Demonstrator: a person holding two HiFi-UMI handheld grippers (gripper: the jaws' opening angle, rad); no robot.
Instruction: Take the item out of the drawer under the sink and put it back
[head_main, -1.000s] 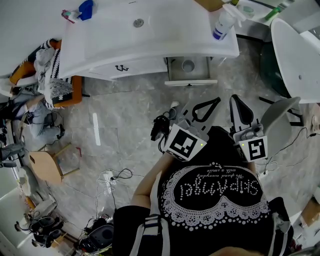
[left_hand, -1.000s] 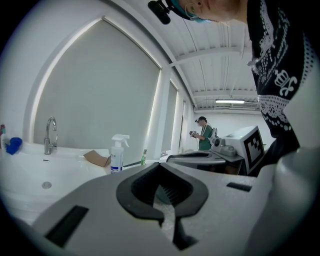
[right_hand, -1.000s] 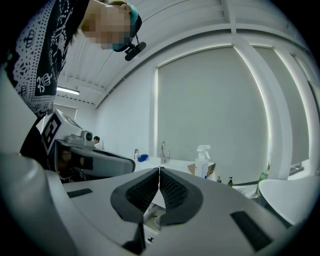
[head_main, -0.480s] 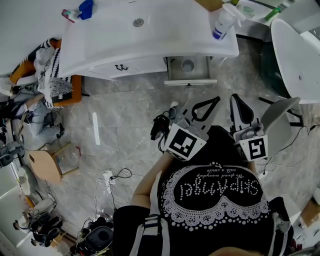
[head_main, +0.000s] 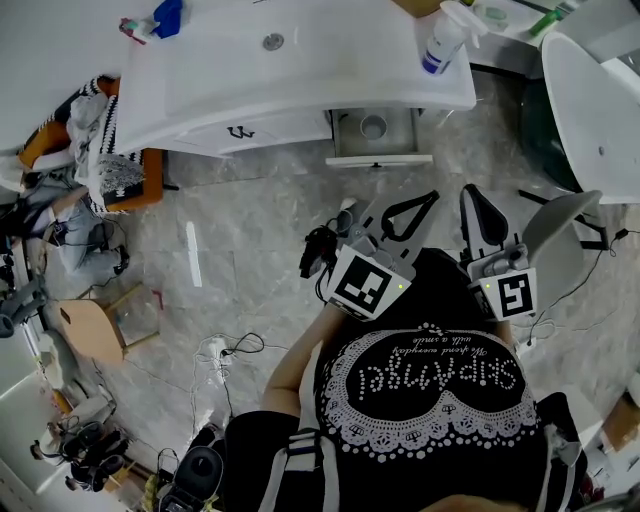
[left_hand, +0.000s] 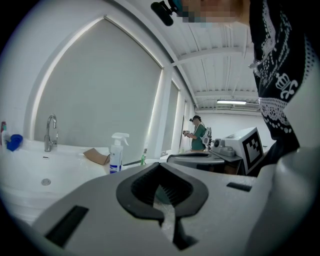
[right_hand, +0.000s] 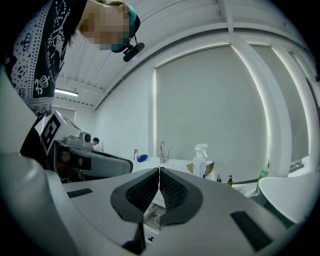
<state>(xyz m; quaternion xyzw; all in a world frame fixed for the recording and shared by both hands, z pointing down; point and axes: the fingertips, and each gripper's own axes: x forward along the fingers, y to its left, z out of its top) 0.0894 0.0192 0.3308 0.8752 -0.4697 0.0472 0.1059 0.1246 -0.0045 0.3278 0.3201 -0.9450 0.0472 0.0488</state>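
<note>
The white sink counter (head_main: 300, 60) runs across the far side of the room. Under its right part a small drawer (head_main: 380, 160) stands pulled open, and a round pale item (head_main: 373, 127) lies inside it. Both grippers hang near my chest, well short of the drawer and pointing toward it. My left gripper (head_main: 436, 198) (left_hand: 161, 165) is shut, its tips meeting with nothing between the pads. My right gripper (head_main: 468, 192) (right_hand: 159, 169) is shut and empty too. Below its jaws in the right gripper view, the drawer's round item (right_hand: 159, 220) shows dimly.
A spray bottle (head_main: 440, 45) (left_hand: 116, 152) (right_hand: 201, 160) stands on the counter's right end, with a faucet (left_hand: 50, 132) and a blue thing (head_main: 168, 18) to its left. A white basin (head_main: 595, 100) and a chair (head_main: 560, 235) sit at right. Clothes and cables (head_main: 230, 350) litter the floor at left. Another person (left_hand: 197, 134) stands far off.
The head view has tilted a little, so the counter and drawer sit slightly higher in the picture. Both grippers stay where they were, still shut.
</note>
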